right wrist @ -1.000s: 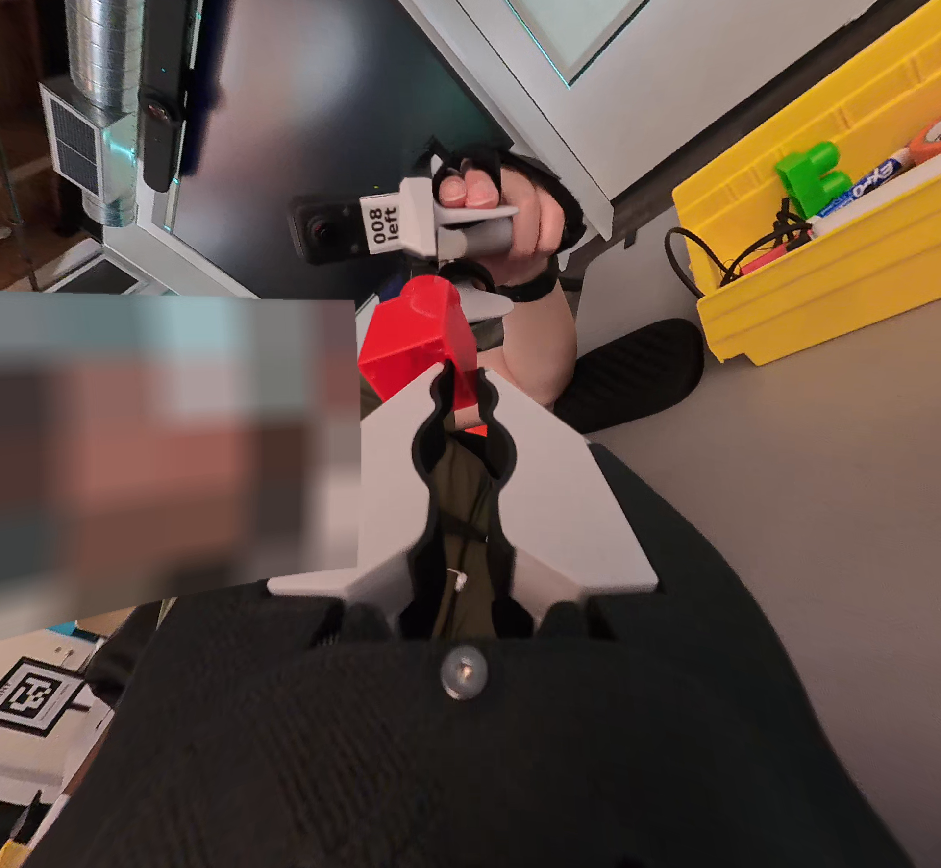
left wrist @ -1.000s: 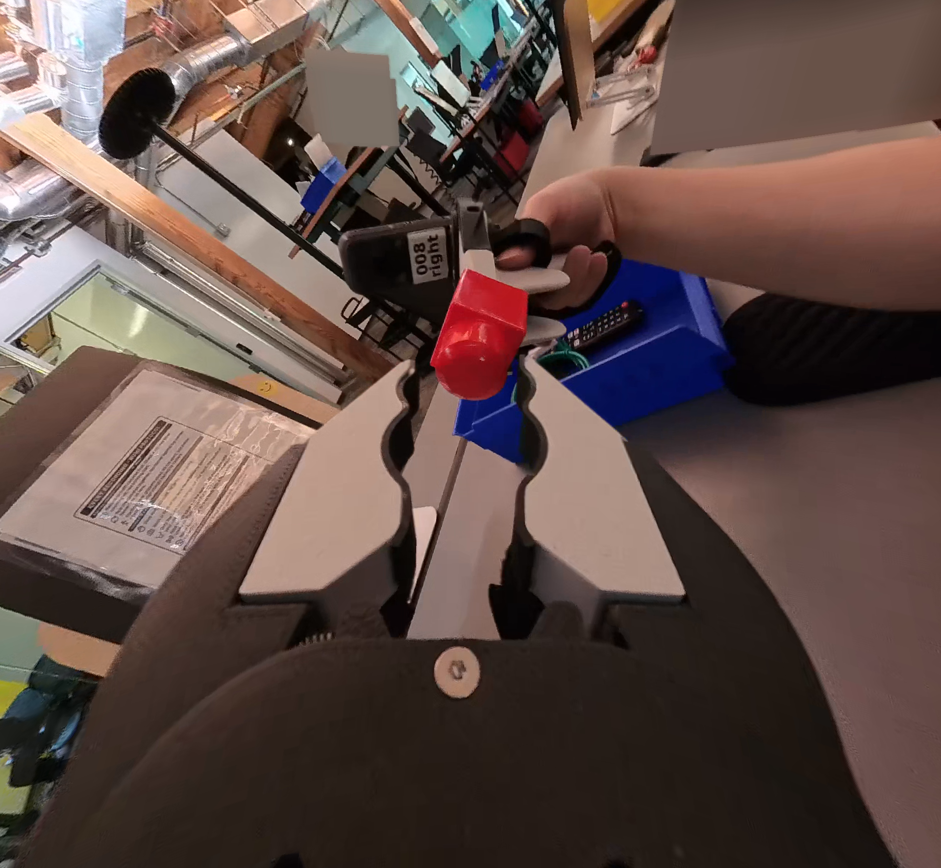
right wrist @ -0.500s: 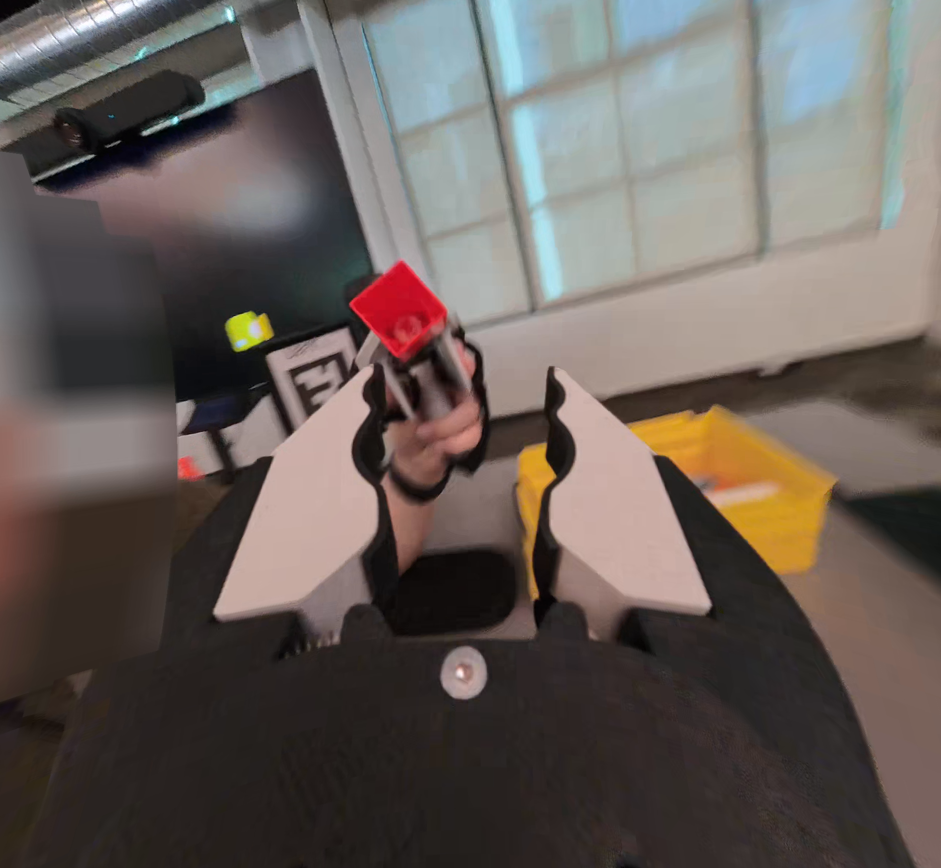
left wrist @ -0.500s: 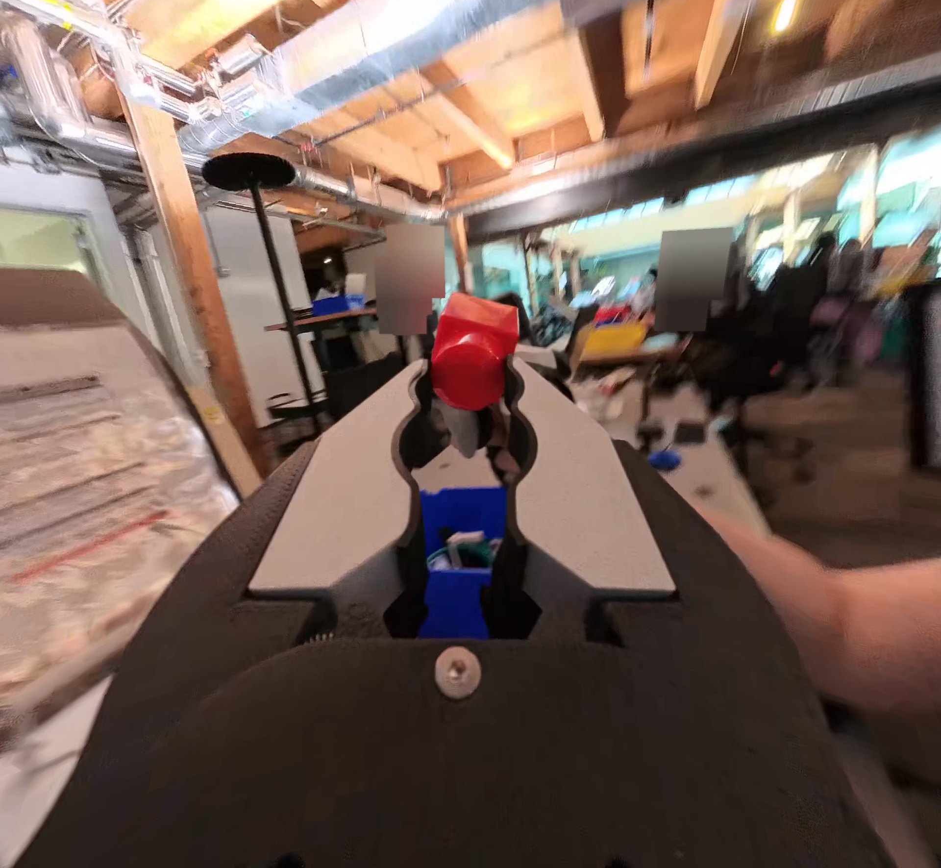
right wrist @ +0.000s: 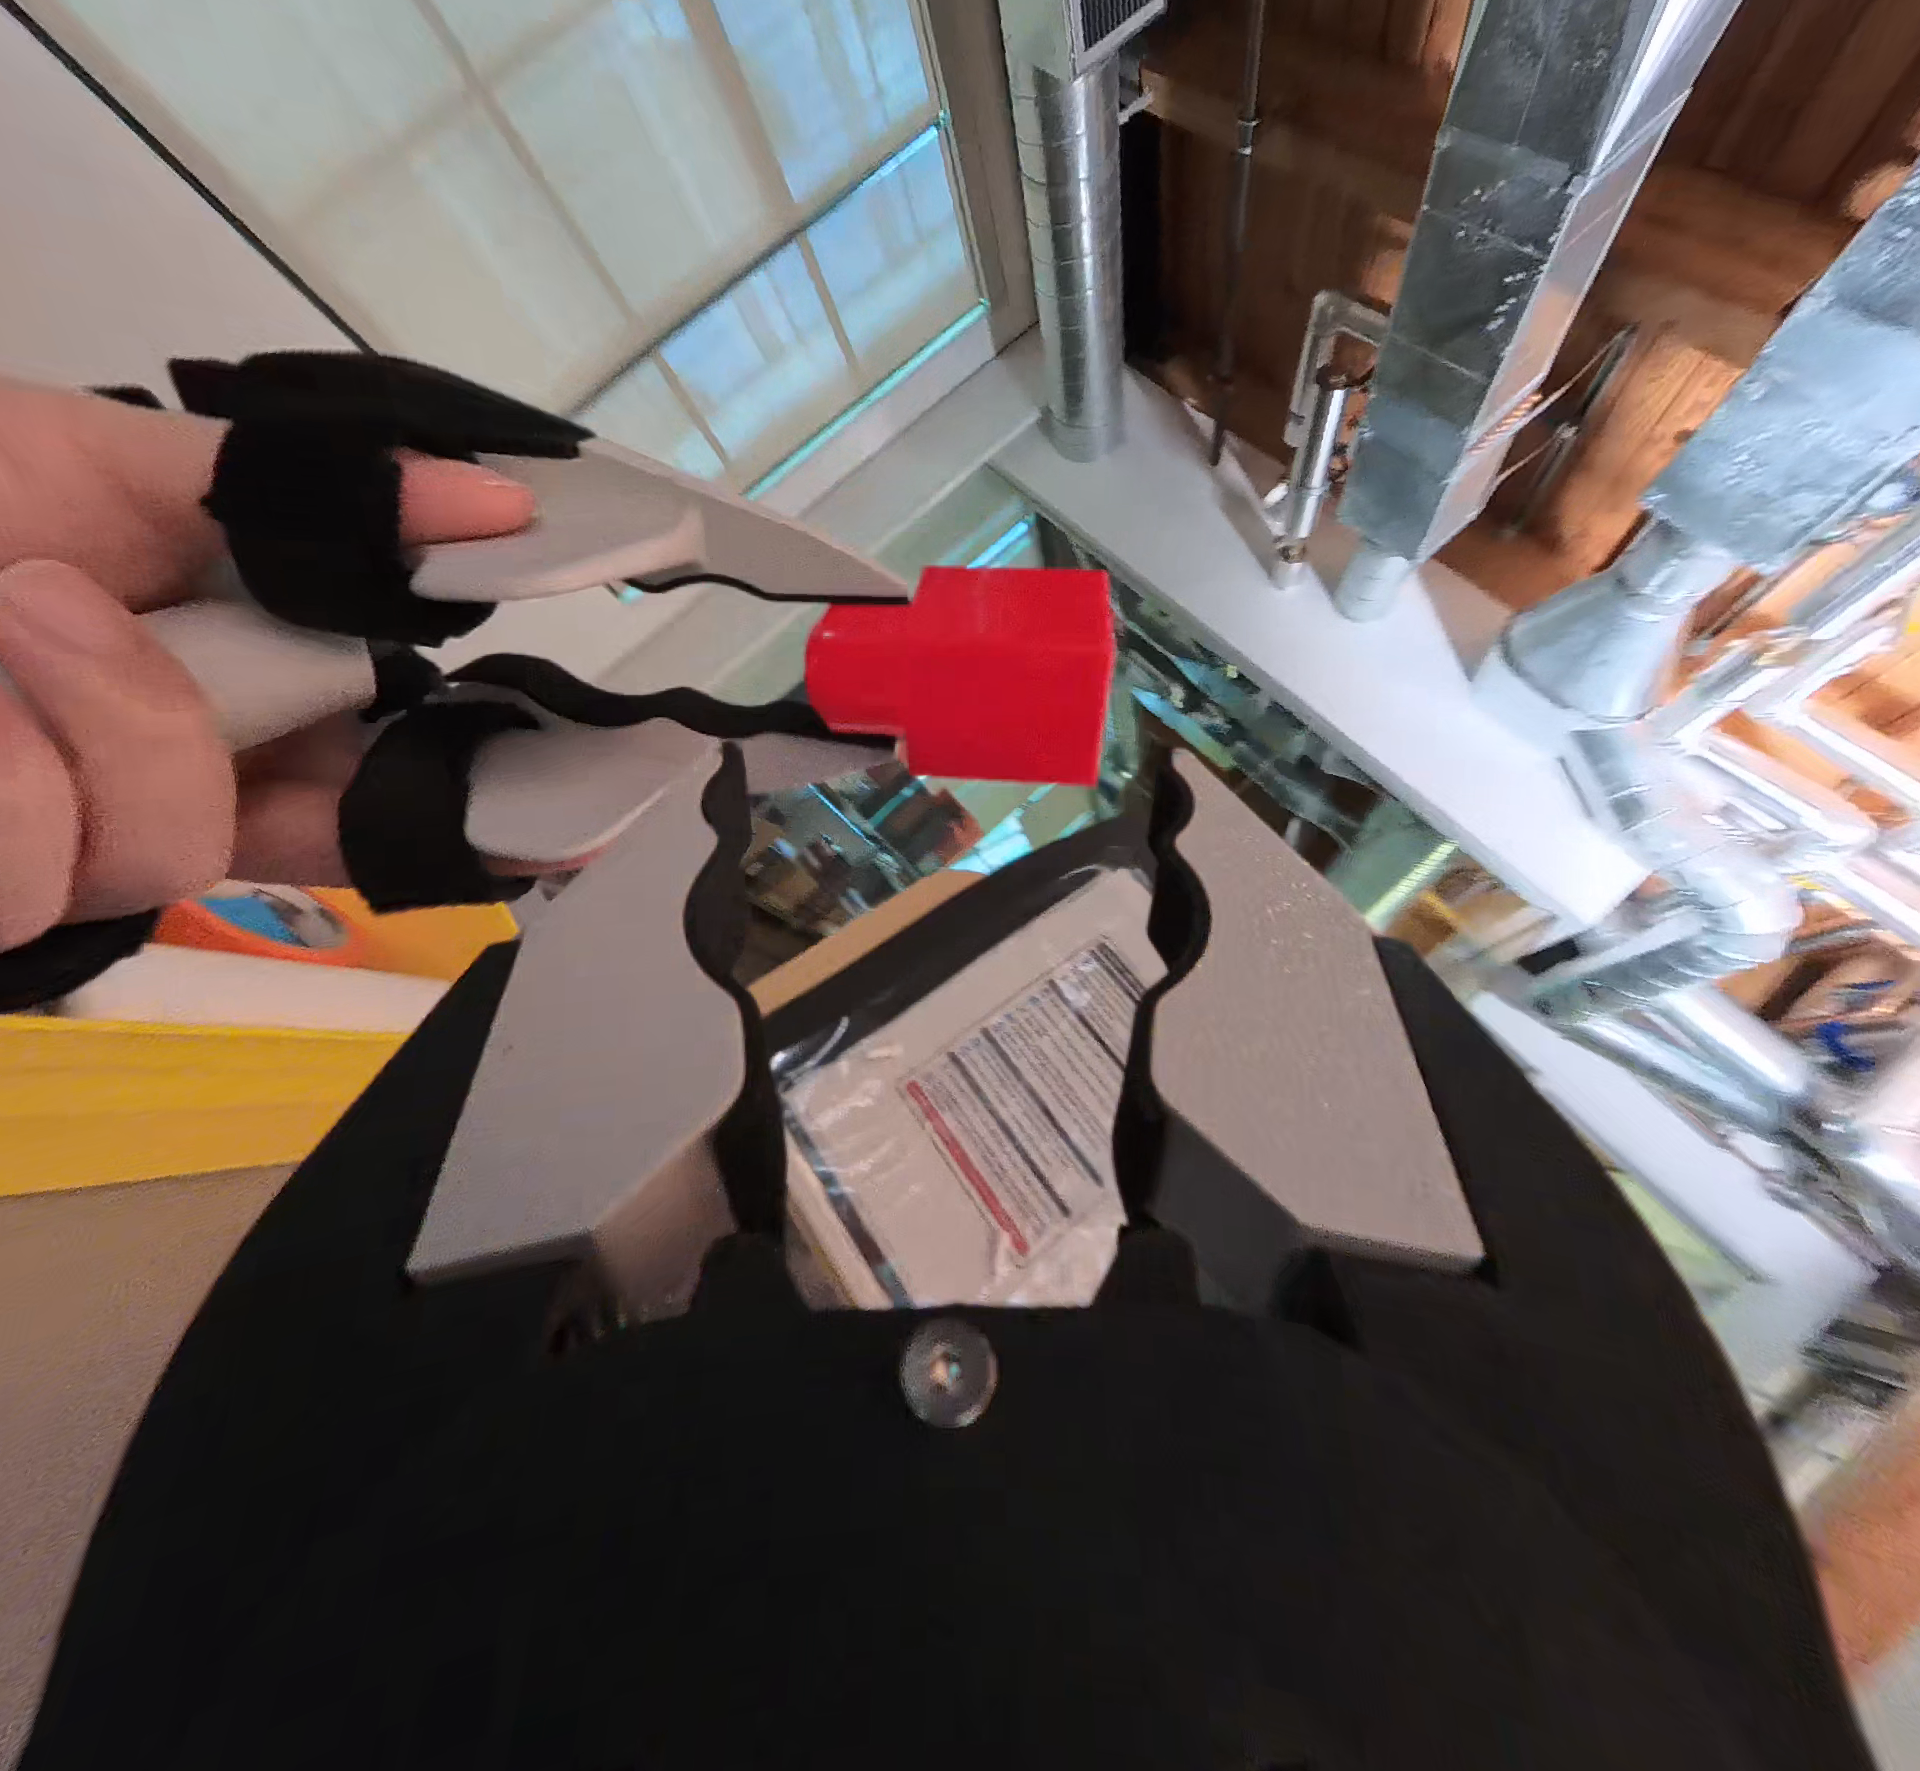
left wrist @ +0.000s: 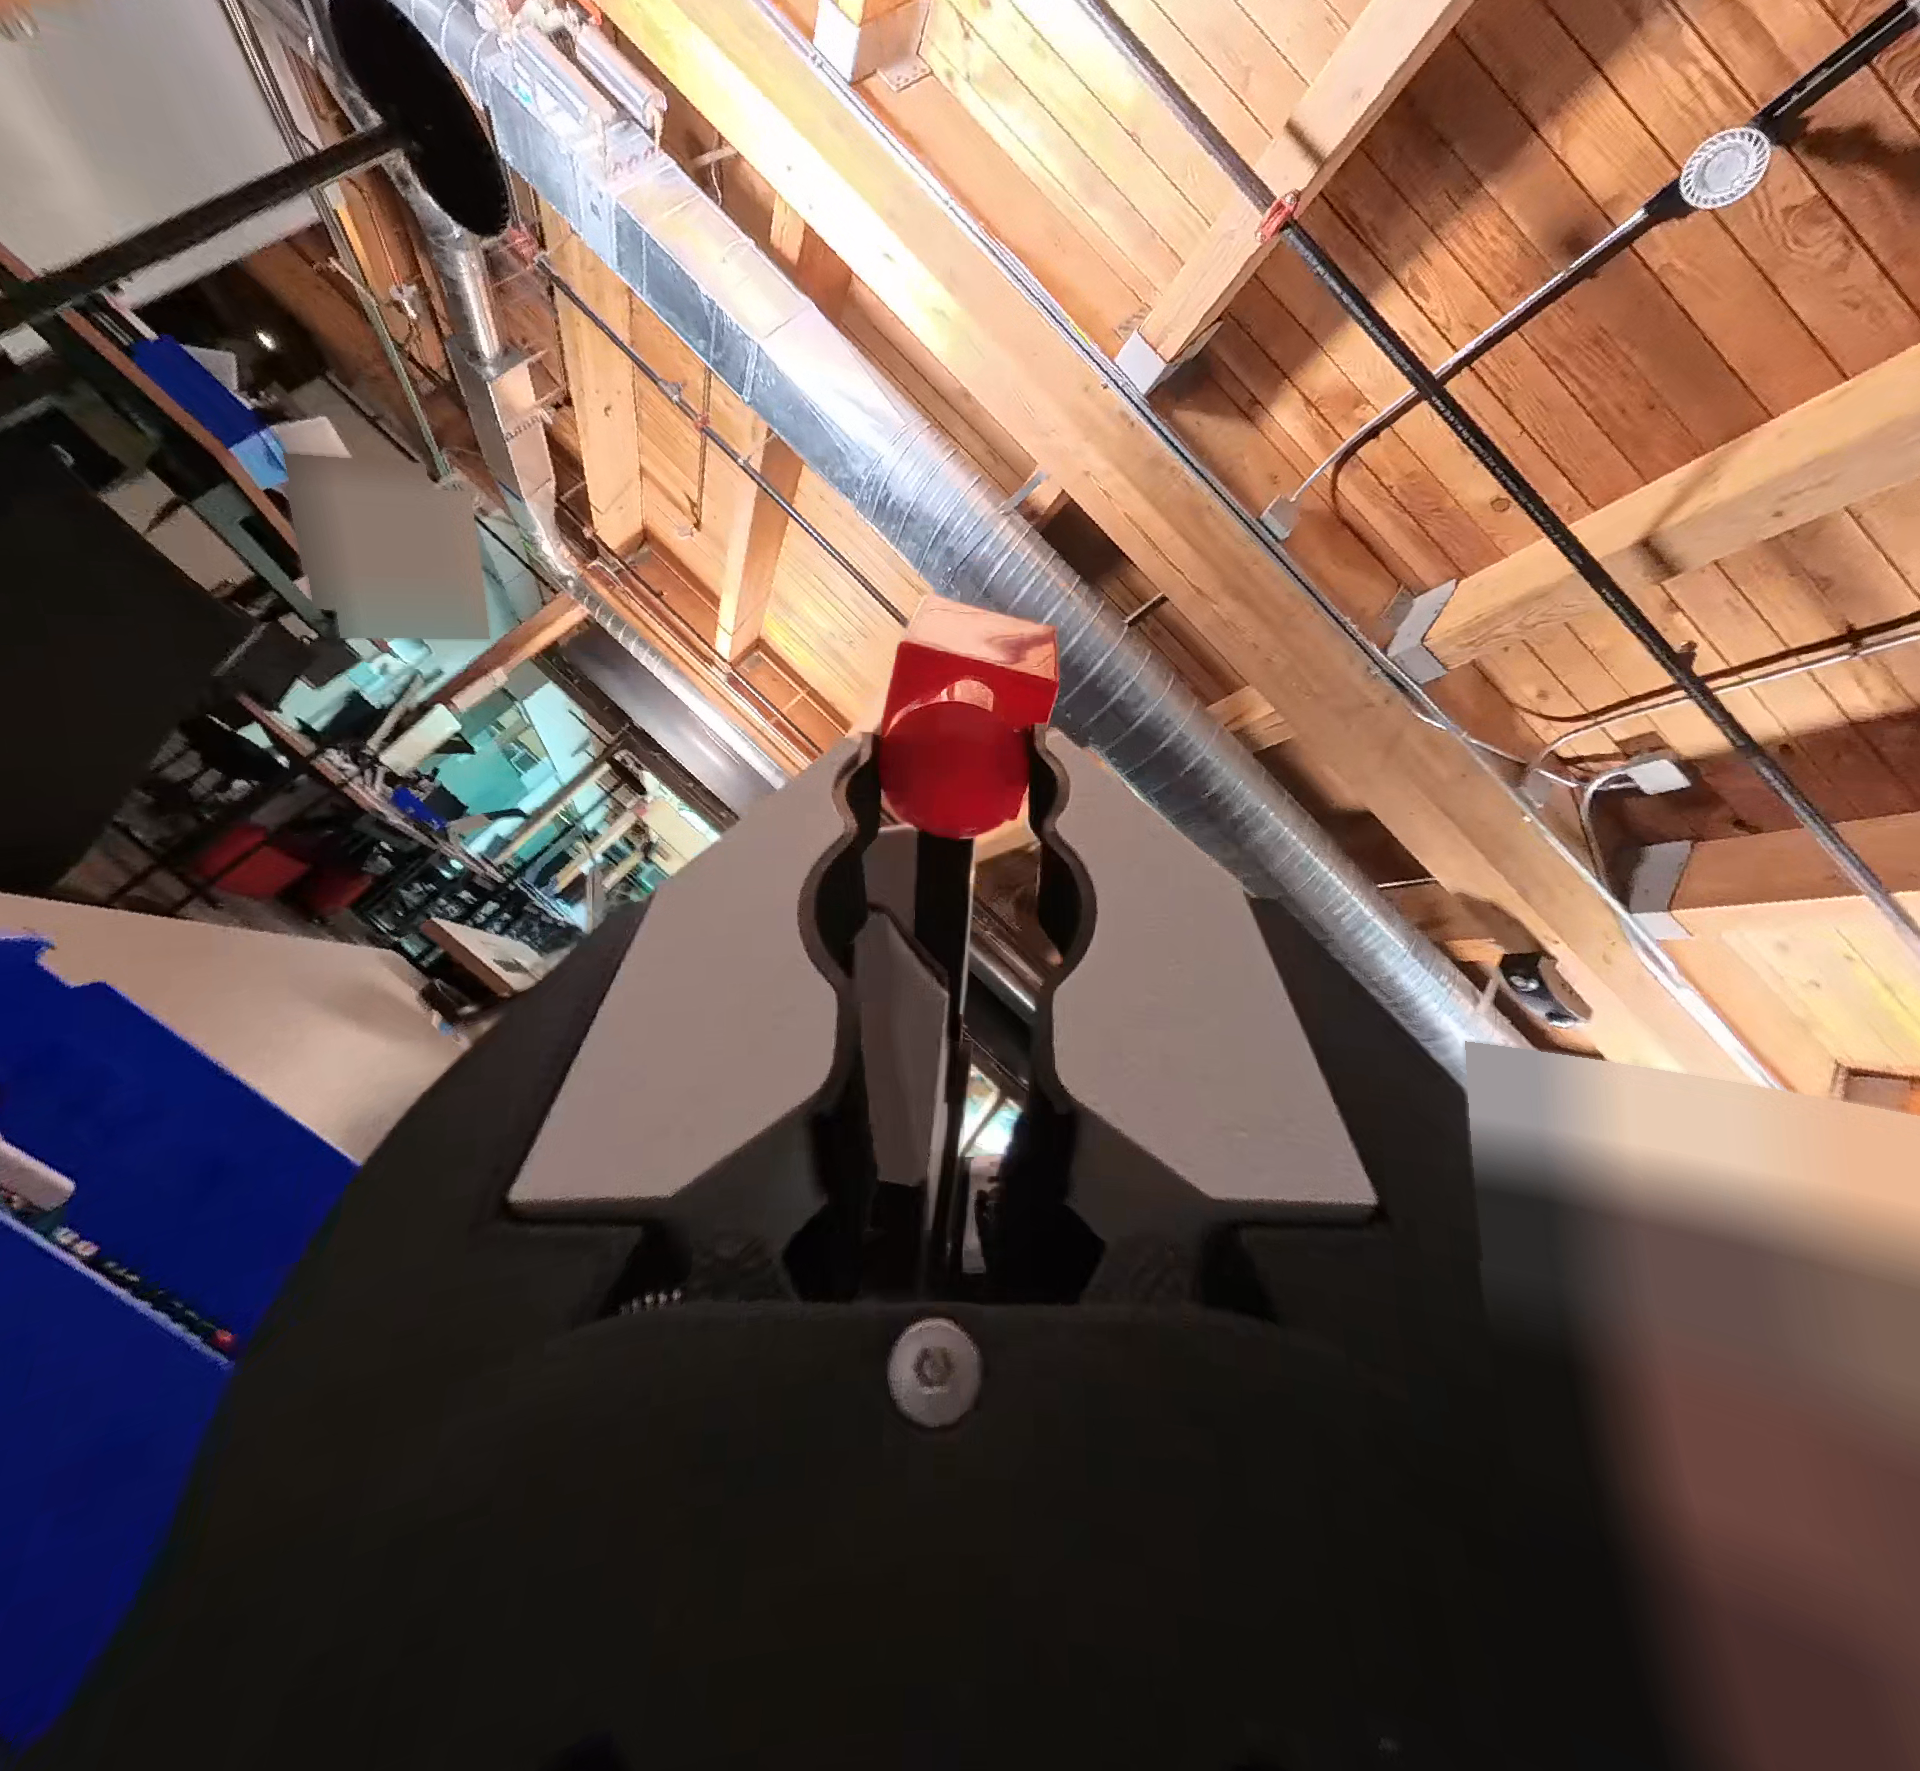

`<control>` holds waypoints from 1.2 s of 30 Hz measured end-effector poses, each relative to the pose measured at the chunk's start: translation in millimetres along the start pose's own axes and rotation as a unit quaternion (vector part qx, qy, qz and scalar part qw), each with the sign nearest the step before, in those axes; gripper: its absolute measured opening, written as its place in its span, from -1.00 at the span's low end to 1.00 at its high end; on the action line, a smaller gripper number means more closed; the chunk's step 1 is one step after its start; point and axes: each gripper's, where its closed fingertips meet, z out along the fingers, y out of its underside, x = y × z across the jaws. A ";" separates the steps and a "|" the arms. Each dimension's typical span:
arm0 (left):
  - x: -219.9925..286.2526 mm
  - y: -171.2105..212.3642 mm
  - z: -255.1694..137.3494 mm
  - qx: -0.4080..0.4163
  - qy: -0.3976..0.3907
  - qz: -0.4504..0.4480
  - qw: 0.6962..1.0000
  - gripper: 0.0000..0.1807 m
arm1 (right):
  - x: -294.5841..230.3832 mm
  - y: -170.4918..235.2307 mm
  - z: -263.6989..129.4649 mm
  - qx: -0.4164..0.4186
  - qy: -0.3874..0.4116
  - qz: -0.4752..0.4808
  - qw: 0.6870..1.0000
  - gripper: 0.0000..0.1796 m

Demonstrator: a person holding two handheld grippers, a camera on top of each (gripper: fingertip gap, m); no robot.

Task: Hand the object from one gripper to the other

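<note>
Red block (left wrist: 966,734), a cube with a round stub on one face, sits pinched at the tips of my left gripper (left wrist: 954,765). From the left wrist view I see the two grey fingers (left wrist: 727,973) clamped on the stub, the cube end jutting past the tips toward a silver duct (left wrist: 1143,734) and a wooden ceiling (left wrist: 1455,215). A blue bin (left wrist: 125,1254) lies left of and below the block in that view.

From the right wrist view I see the block (right wrist: 966,672) from the side, stub pointing left into the left gripper (right wrist: 831,667), whose upper finger (right wrist: 665,542) and lower finger touch the stub above and below. A hand (right wrist: 104,682) with black straps holds that gripper, left of the block. My right gripper (right wrist: 951,771) is released, its fingers spread wide; the block hangs just above the gap between its tips, and I cannot tell whether it touches them. A yellow bin (right wrist: 156,1087) lies below and left of the block, a window (right wrist: 468,111) above and left of it, and metal ducts (right wrist: 1507,215) to its right. A plastic-wrapped label sheet (right wrist: 997,1098) shows through the gap below the block.
</note>
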 end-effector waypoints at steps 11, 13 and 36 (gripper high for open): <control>2.4 17.1 5.1 -0.033 0.003 0.018 0.999 -0.71 | 6.2 -3.0 1.7 -0.016 0.044 0.029 0.998 -0.26; 2.9 23.1 6.9 -0.043 0.002 0.030 0.999 -0.71 | 10.7 -6.0 -0.9 -0.002 0.051 0.049 0.997 -0.30; 60.6 -41.6 -13.4 -0.074 -0.043 0.276 0.957 -0.46 | -2.1 318.1 -256.4 -0.652 -0.194 0.322 0.658 -0.28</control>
